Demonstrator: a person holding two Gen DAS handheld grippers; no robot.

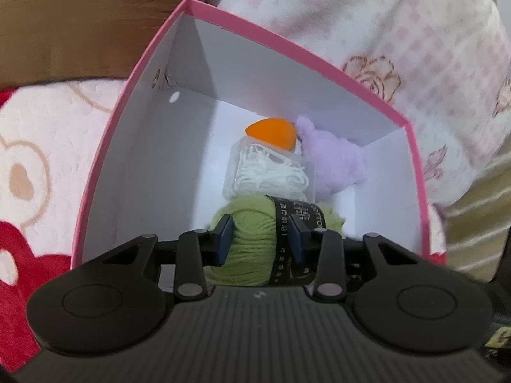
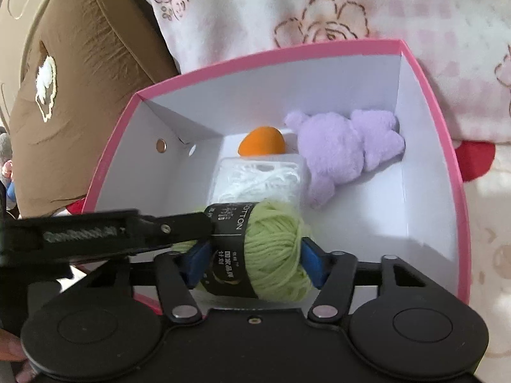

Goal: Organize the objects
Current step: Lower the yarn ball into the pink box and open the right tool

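A green yarn ball (image 1: 249, 223) with a black paper band hangs just over the near end of a pink-rimmed white box (image 1: 287, 41). My left gripper (image 1: 260, 239) is shut on it, blue pads pressing both sides. In the right wrist view my right gripper (image 2: 255, 261) also pinches the yarn ball (image 2: 274, 245) between its blue pads, and the left gripper's fingers (image 2: 179, 223) reach in from the left. Inside the box (image 2: 287, 52) lie an orange egg shape (image 2: 262, 142), a clear case of white string (image 2: 258, 182) and a purple plush toy (image 2: 345, 146).
The box sits on bedding. A pink floral quilt (image 2: 319, 9) lies behind it, a brown cushion (image 2: 80, 79) to its left, and a red and white fleece blanket (image 1: 38, 159) beneath. The right half of the box floor (image 2: 383, 210) is bare.
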